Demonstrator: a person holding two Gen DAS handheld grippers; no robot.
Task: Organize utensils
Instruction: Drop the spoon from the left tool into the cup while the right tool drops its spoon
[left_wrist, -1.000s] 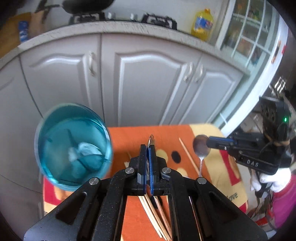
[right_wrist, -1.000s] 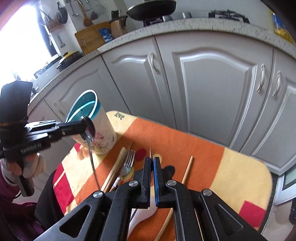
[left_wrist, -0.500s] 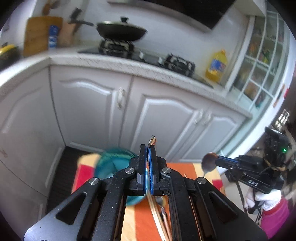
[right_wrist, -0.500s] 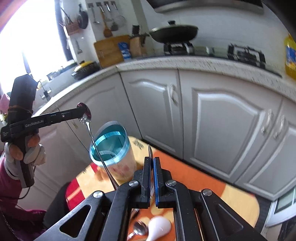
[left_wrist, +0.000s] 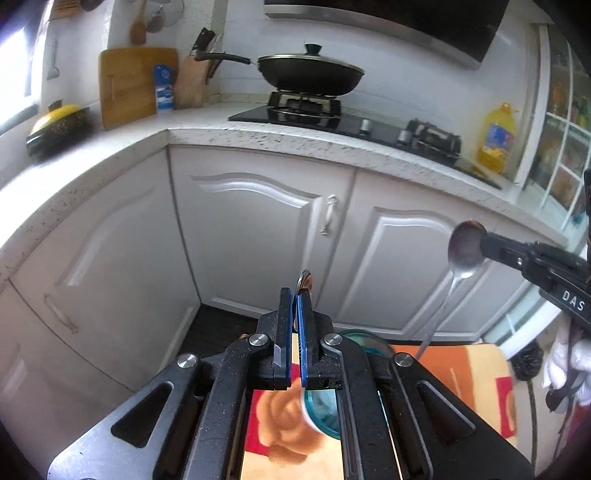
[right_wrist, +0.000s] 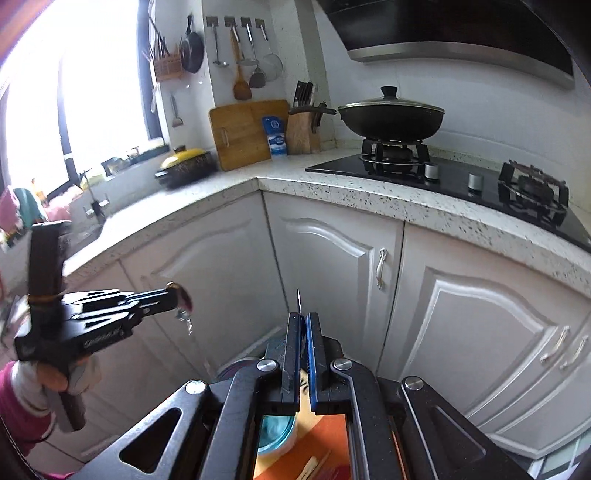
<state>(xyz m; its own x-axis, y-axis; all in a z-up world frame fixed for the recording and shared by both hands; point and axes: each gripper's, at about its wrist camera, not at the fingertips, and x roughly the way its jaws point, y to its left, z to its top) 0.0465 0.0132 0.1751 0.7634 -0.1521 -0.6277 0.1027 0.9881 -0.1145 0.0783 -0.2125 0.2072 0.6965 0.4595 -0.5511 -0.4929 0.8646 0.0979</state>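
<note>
Both grippers are raised above the cup (left_wrist: 325, 413), low in the frame, likely for dropping spoons in. The left gripper (left_wrist: 294, 332) grips a spoon (left_wrist: 306, 282) by its bowl; the right gripper (right_wrist: 303, 350) pinches another spoon (left_wrist: 463, 254) likewise. Both handles are mostly hidden or blurred.

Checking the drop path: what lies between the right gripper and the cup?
Only the spoon's own handle, hanging from the right gripper down toward the cup; left wrist view.
</note>
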